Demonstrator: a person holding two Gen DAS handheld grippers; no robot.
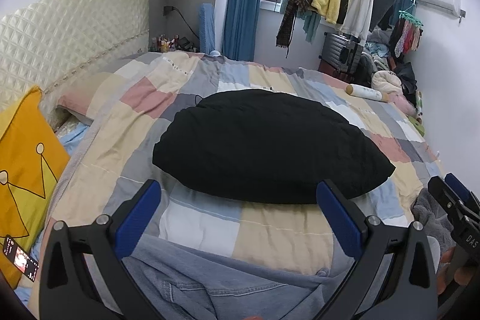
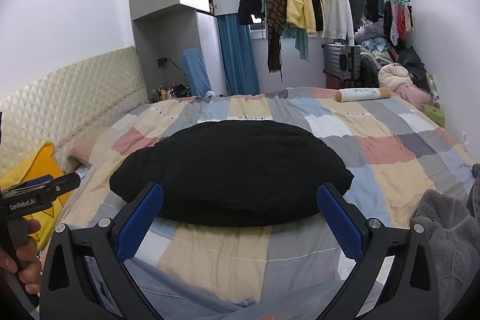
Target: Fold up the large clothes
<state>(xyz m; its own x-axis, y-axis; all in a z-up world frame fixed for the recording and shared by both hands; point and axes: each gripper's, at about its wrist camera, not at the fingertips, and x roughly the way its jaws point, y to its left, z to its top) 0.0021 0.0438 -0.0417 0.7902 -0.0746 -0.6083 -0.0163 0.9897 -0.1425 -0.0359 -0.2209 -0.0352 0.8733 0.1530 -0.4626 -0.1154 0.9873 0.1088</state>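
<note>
The left tool (image 1: 238, 200) was wide open and held nothing, and the right tool (image 2: 240, 203) was wide open and empty too. Both hung side by side above the near edge of the bed (image 2: 387, 146), probably because the person stood there to reach the clothes. Just beyond their tips lay the black garment (image 2: 231, 170), in a compact rounded shape on the checked quilt (image 1: 279, 227); it looked already folded, though its layers could not be seen. Under the tools lay a denim garment (image 1: 192, 284), perhaps next in turn. A grey towel-like cloth (image 2: 447, 233) waited at the right.
</note>
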